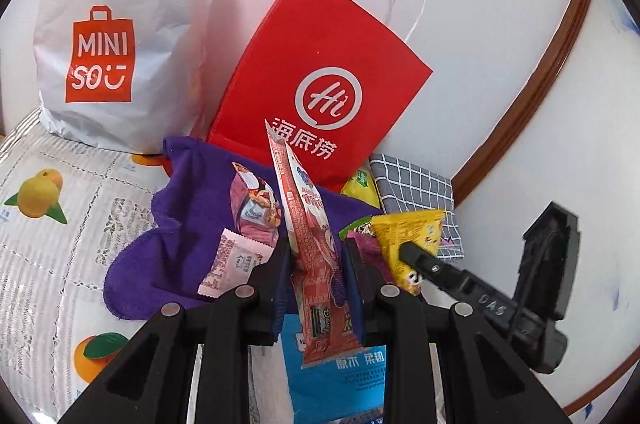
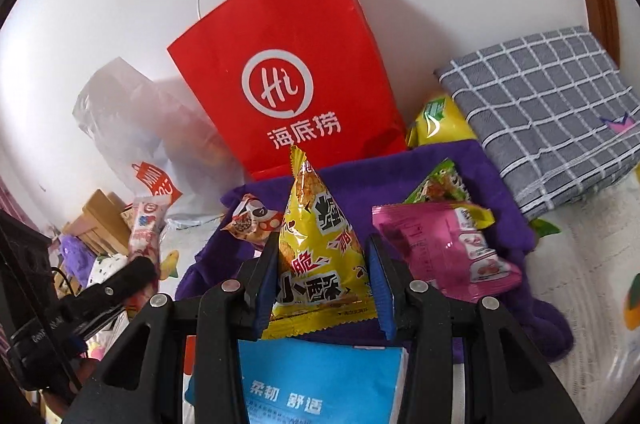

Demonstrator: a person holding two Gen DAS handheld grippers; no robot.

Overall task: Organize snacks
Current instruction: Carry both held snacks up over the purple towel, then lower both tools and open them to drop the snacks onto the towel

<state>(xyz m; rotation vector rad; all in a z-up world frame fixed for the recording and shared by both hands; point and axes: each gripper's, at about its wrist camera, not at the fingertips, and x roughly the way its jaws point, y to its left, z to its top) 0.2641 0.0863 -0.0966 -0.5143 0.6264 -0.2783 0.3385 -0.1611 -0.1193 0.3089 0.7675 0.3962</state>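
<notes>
Both grippers hold snacks above the purple cloth (image 2: pixel 480 160).
Left gripper (image 1: pixel 316 264) clamps a red packet (image 1: pixel 316 256); right gripper (image 2: pixel 324 264) clamps a yellow packet (image 2: pixel 320 256).

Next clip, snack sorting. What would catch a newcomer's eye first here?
The red paper bag leaning against the wall behind the purple cloth. Then the snacks held up before it: a yellow triangular packet in the right gripper, a long red packet in the left gripper.

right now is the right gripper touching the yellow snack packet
Touching. The right wrist view shows the right gripper with both blue pads pressed against the yellow snack packet.
</notes>
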